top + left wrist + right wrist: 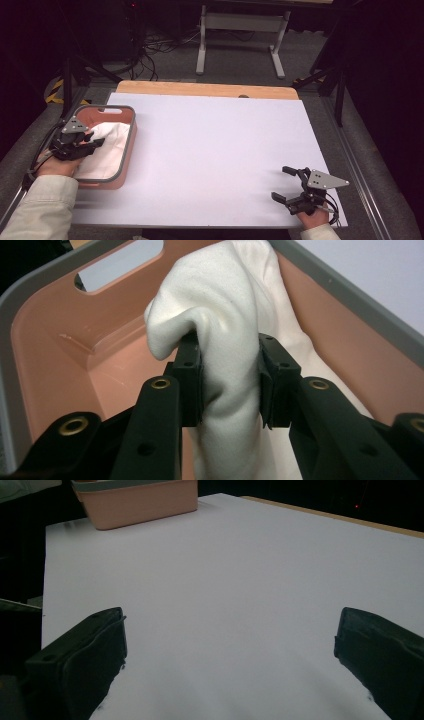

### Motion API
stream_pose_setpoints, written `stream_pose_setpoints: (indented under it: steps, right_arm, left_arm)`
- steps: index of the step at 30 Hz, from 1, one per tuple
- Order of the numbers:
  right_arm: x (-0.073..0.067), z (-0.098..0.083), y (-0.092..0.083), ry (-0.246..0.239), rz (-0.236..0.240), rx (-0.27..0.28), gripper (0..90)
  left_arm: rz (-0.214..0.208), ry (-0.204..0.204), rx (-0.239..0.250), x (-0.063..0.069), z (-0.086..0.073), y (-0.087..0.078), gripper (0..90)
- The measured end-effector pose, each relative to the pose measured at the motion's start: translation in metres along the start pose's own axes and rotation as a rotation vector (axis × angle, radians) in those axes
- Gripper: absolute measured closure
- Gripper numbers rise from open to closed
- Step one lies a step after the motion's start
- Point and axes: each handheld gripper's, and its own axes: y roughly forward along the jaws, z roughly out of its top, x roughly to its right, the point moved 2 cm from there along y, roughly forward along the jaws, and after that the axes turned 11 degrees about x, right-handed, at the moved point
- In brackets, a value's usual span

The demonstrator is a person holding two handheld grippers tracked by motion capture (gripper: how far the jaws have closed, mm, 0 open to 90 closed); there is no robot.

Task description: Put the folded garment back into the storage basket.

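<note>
A pink basket (127, 150) with a grey rim stands at the table's left edge, and a white cloth (107, 145) lies inside it. My left gripper (95, 141) reaches into the basket, shut on a bunched fold of that cloth (227, 365), which is pinched between both pads. The basket's pink wall (55, 370) and a handle slot surround the fold. At the table's front right, my right gripper (281, 184) rests low over the white surface, its jaws wide open with nothing between them. From there the basket (135, 500) sits far off at the upper left.
The white tabletop (215, 150) spreads between the two hands, with a wooden strip (205, 90) along its far edge. Beyond the table stand a grey metal frame (240, 35) and loose cables on the floor.
</note>
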Motion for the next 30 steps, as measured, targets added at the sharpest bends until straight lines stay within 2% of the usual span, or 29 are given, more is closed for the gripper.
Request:
stream_pose_setpoints:
  steps: [7, 19, 25, 26, 27, 28, 30]
  right_arm:
    - [0.000, 0.000, 0.000, 0.001, -0.001, 0.001, 1.2]
    - [0.000, 0.000, 0.000, 0.002, -0.001, 0.000, 1.2]
    - [0.000, 0.000, -0.001, -0.001, 0.000, -0.001, 1.2]
    - [0.000, 0.000, -0.001, 0.000, 0.000, 0.000, 1.2]
    - [0.000, 0.000, -0.001, 0.000, 0.000, 0.000, 1.2]
    - [0.000, 0.000, -0.001, 0.000, 0.000, 0.000, 1.2]
    - [0.000, 0.000, -0.001, 0.000, 0.000, 0.000, 1.2]
  left_arm:
    - [0.008, -0.003, -0.029, -0.001, -0.002, 0.010, 67.2]
    - [-0.002, -0.024, -0.050, -0.003, -0.003, 0.015, 66.3]
    - [0.009, -0.031, -0.052, -0.004, -0.003, 0.014, 64.3]
    - [0.016, -0.033, -0.042, -0.005, -0.003, 0.014, 63.0]
    - [0.029, -0.043, -0.034, -0.007, -0.002, 0.013, 54.4]
    - [0.029, -0.043, -0.034, -0.007, -0.002, 0.013, 48.7]
    - [0.047, -0.067, -0.027, -0.010, -0.001, 0.013, 37.9]
